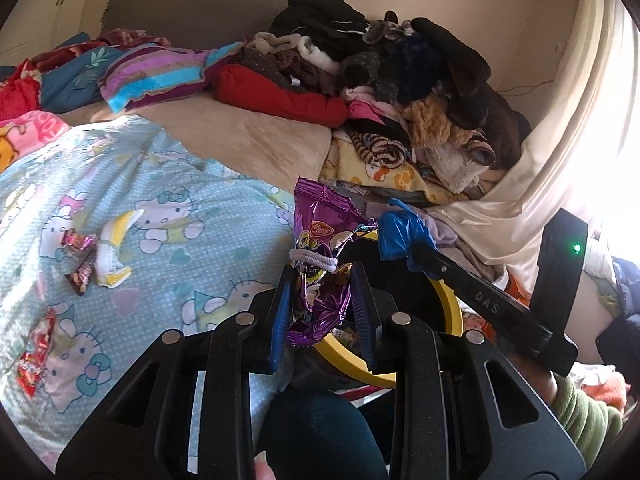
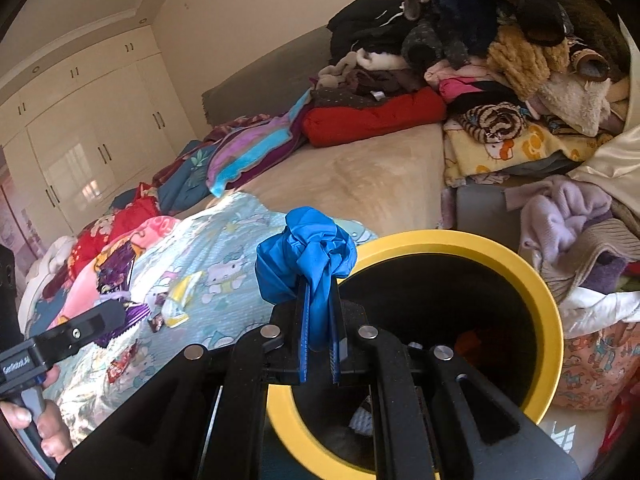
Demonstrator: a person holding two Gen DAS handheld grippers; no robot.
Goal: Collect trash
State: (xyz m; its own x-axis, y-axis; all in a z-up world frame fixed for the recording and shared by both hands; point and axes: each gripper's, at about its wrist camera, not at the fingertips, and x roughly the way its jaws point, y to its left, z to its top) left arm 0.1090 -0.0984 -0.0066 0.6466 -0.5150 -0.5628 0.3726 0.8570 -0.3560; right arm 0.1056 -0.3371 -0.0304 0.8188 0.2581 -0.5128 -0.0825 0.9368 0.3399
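Both loads are in hand and the drop into the yellow-rimmed bin (image 2: 516,264) looks like the step under way. The left hand-held gripper (image 1: 322,312) is clamped on a purple snack wrapper (image 1: 320,216), which has a hair tie looped round its middle; the wrapper stands up between the pads, just above the near rim of the bin as the left view shows it. The right hand-held gripper (image 2: 318,340) is pinched tight on a crumpled blue glove (image 2: 306,256), held at the bin's left rim, not yet over the dark opening. Some rubbish appears to lie in the bottom of the bin already. Judgement: next, each load needs carrying over the mouth of the bin before the jaws are let apart; the glove is limp and may cling to the pads, so a slight shake could be needed. Left of the bin, on the patterned bed sheet (image 1: 168,184), more remains: a yellow-and-white wrapper (image 1: 114,250), small dark sweet wrappers (image 1: 80,258), a red packet (image 1: 36,354).
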